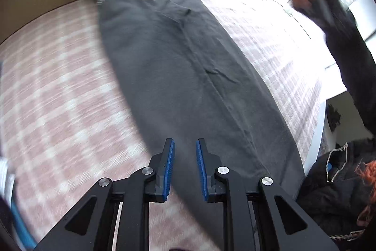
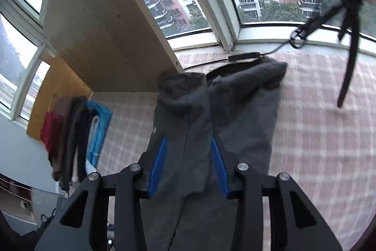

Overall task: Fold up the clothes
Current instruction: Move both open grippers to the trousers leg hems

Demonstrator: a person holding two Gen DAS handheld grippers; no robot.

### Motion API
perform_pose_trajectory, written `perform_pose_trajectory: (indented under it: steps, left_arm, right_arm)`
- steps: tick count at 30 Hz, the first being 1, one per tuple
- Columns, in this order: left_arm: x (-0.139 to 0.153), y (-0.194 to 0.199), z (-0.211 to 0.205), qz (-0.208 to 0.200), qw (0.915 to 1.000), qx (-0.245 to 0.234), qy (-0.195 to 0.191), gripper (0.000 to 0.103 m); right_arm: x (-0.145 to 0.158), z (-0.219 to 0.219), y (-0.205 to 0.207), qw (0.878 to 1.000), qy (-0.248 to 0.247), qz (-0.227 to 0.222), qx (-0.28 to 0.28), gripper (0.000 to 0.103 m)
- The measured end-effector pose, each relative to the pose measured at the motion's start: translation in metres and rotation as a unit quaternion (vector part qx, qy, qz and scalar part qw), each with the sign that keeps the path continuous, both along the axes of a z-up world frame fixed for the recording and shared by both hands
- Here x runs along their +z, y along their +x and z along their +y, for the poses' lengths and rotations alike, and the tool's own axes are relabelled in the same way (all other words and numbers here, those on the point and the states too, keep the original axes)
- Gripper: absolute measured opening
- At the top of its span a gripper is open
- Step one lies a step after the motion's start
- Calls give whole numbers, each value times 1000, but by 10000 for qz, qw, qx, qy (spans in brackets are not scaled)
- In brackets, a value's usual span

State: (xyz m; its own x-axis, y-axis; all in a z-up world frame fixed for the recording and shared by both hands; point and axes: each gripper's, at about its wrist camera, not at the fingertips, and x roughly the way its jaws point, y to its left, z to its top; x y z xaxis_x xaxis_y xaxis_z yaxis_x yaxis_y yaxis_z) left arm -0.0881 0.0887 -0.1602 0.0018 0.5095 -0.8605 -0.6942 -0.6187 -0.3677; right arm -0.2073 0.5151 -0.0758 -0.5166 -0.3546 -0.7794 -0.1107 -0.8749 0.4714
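Bed cover [image 1: 58, 98]: we take this pink check spread as our landmark; it serves as the folding surface.
Grey trousers [image 1: 178, 67]: laid lengthwise down the middle of the cover, waist at the near edge, cuffs at the far end by the wooden board [image 2: 105, 22], flat so we judge the fold can run end to end.
Clothes pile [image 2: 72, 133]: red, brown, dark and blue pieces off the cover's left edge, likely finished work.
Right gripper [image 2: 189, 164]: above the cover, jaws part spread with grey cloth between; whether the pads bite, we cannot tell.
Left gripper [image 1: 185, 166]: over the cover's near edge, fingers slightly apart, pinching nothing.
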Motion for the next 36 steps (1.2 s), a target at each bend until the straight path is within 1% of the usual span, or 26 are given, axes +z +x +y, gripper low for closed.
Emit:
perform_pose_trajectory:
  steps: [2,3,6,8,11,15,17,19,23,25,28,31,32,34,35,36]
  left_arm:
    - [4,-3,-13,51,9998,190,31,18]
    - [5,-5,-20,85,9996,278,47,20]
    - [5,3,-34,141,9987,484,62,22]
    - [12,14,-43,114,9985,524,122,22]
    - [23,37,-47,84,9991,371,165,22]
    - [27,69,-36,25,9997,-54,220,22]
    - [25,85,-24,-20,9994,-230,263,22]
    - [22,104,-12,-38,9990,-336,282,23]
    - [18,148,2,-71,9991,-363,229,24]
    - [16,170,6,27,9996,-276,108,24]
    - [10,195,11,134,9998,108,-22,24]
    - [3,210,9,66,9970,759,-137,24]
    - [2,217,7,103,9951,960,-198,24]
    - [2,231,0,128,9904,1354,-259,24]
    - [6,238,-8,107,9878,1536,-232,24]
    - [12,246,-19,146,9846,1723,-263,24]
  right_arm:
    - [8,9,50,9997,-128,-75,-188,39]
    - [12,13,75,9994,-187,-118,-284,39]
    - [2,6,147,9980,-22,-364,-521,39]
    - [-6,-1,194,9962,117,-538,-675,39]
    - [-30,-25,253,9931,331,-877,-705,39]
    - [-64,-44,301,9891,-92,-1159,-903,39]
    - [-71,-49,316,9883,-177,-1206,-915,39]
    - [-74,-53,321,9896,-132,-1191,-799,39]
    - [-82,-70,309,9935,158,-1110,-178,39]
    - [-86,-79,301,9938,267,-1062,200,39]
    - [-93,-101,289,9896,346,-935,1033,39]
    - [-103,-127,280,9782,483,-893,1812,39]
    - [-107,-135,278,9742,474,-861,2034,39]
    - [-112,-150,278,9622,610,-915,2491,39]
    - [-110,-154,281,9570,574,-945,2681,39]
    - [-105,-153,286,9549,383,-926,2794,39]
